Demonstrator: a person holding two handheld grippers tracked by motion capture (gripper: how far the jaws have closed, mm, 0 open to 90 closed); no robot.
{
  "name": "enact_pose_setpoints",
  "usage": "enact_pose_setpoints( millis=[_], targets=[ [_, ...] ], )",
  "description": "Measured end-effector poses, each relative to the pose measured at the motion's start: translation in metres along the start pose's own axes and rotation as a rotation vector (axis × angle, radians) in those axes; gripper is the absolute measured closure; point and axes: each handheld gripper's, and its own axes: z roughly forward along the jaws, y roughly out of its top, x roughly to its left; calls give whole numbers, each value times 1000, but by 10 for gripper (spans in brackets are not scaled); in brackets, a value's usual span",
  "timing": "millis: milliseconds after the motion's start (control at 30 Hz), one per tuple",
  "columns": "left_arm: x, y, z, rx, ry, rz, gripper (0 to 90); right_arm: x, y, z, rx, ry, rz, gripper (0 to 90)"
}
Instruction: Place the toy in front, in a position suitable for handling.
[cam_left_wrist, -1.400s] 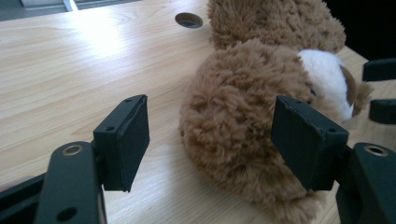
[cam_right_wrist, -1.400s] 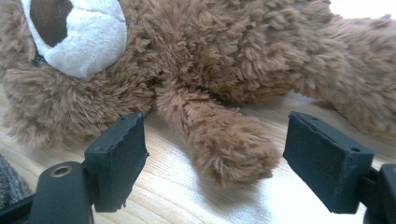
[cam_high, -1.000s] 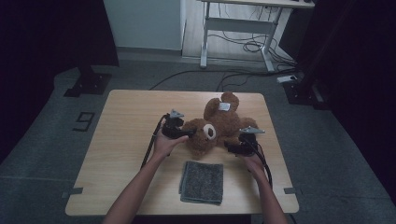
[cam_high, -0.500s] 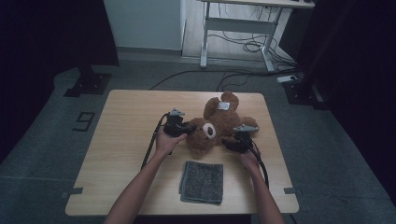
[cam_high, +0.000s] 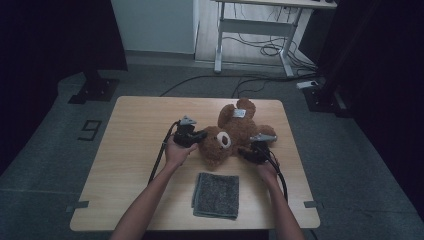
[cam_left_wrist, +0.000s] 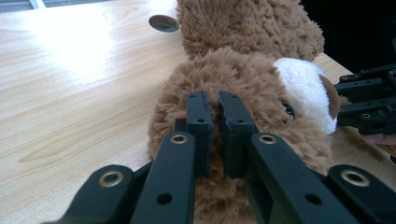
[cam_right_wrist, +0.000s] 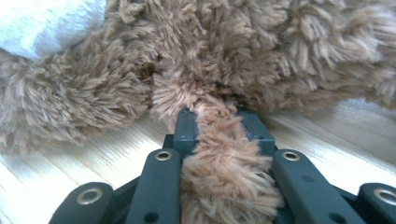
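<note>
My left claw (cam_high: 196, 136) sits at nine o'clock of the bear (cam_high: 235, 132) and has just been closing; in the left gripper view its jaws stand nearly together with a pinch of head fur (cam_left_wrist: 212, 93) between them. The bear lies on its back on the tabletop (cam_high: 140, 125), a little right of centre, head toward me and legs pointing to twelve o'clock. A folded grey cloth (cam_high: 216, 195) lies at six o'clock of it, apart from it.

My right claw (cam_high: 248, 151) is at about four o'clock of the bear's head and has also just been closing; the right gripper view shows a tuft of plush (cam_right_wrist: 219, 154) squeezed between its jaws, most likely an arm, though I cannot tell for certain.

Both grips are thin, I judge: fur more than stuffing. To do this lift well I should raise both hands together and level, slowly, so neither pinch takes the whole weight. If the left tuft starts to slide, I would rather set down and bite deeper into the head than tug.
</note>
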Motion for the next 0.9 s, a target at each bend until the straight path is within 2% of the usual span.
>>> enact_pose_setpoints(
  millis=[200, 367, 433, 533, 667, 767, 900],
  targets=[
    [0, 1, -3, -2, -2, 17, 859, 0, 0, -2, -8, -10, -9, 731],
    [1, 7, -8, -33, 3, 10, 867, 4, 5, -9, -64, -5, 2, 758],
    [1, 10, -10, -36, 2, 9, 869, 9, 9, -12, -96, -6, 8, 765],
    [4, 28, -22, -63, 18, 21, 872, 21, 18, -16, -143, -9, -4, 771],
    [13, 43, -35, -86, 34, 13, 874, 36, 33, -21, -214, -5, -19, 780],
    [24, 45, -42, -85, 49, -7, 876, 47, 42, -26, -259, 0, -36, 782],
    [36, 35, -42, -74, 68, -31, 877, 57, 46, -29, -285, 28, -51, 785]
  ],
)
